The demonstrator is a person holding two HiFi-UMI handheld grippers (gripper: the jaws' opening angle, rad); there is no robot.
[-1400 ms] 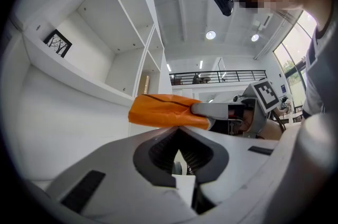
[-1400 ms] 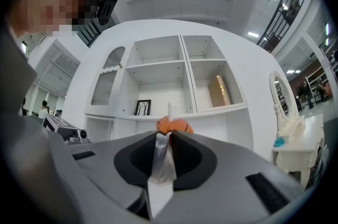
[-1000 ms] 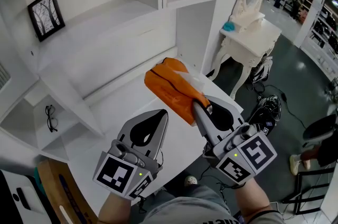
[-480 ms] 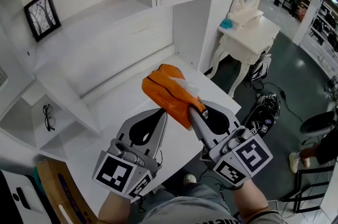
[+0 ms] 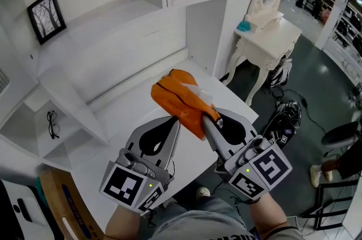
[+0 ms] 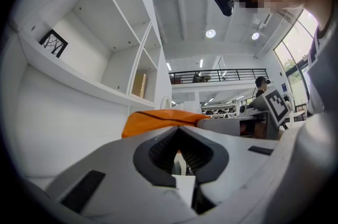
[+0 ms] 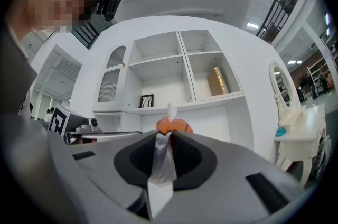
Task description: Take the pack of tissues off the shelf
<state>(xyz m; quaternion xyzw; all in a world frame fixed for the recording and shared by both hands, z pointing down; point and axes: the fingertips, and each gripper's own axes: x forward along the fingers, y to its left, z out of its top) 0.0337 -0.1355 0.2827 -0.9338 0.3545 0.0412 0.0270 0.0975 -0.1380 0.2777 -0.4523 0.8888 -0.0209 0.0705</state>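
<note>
The white shelf unit [image 5: 113, 24] is standing along the table's [image 5: 136, 106] far edge. The right tool [image 5: 208, 117] is clamping what seems to be the clear wrapper flap of the orange pack of tissues [image 5: 181, 98], holding it in the air over the table's right end, off the shelves. The left tool [image 5: 174, 123] is hovering just beside it, jaws pressed together on nothing. A framed picture [image 5: 46, 15] is leaning on a left shelf, and glasses [image 5: 52, 125] are lying in a lower compartment.

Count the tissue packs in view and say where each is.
1. The orange tissue pack is clamped by its wrapper in the right gripper, in front of the white shelves. More could be hidden.
</note>
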